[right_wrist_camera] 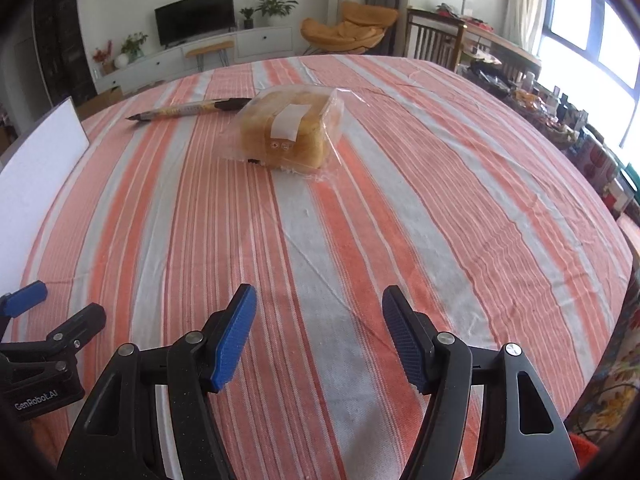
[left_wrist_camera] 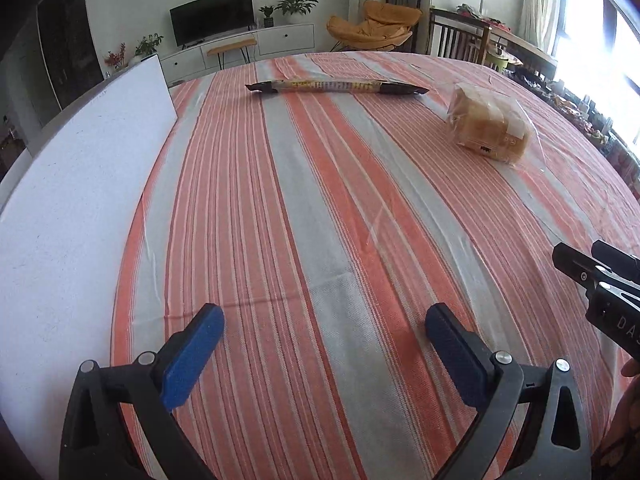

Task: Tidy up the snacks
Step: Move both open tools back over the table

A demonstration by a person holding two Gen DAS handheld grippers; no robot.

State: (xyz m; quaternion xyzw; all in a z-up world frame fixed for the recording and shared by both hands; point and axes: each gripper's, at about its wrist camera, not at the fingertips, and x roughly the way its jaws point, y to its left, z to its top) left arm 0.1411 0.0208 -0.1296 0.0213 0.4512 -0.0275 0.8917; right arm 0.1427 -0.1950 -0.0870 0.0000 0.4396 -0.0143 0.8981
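On near bench edge: left claw [left_wrist_camera: 324,316] and right claw [right_wrist_camera: 318,300] hovering spread, empty | bread pack [right_wrist_camera: 290,130] lying far centre, snack stick [left_wrist_camera: 336,87] beyond it, both untouched | white board [left_wrist_camera: 76,184] at left | sorting not yet begun.

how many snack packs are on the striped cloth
2: a long stick pack lies at the far side, and a bagged bread loaf sits nearer, to its right. None look hidden.

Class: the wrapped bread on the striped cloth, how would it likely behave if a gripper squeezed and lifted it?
The bread looks soft, so it would probably squash under firm pads. Its clear wrapper sits loose and glossy, so it may slip or crinkle. It likely feels light for its bulk.
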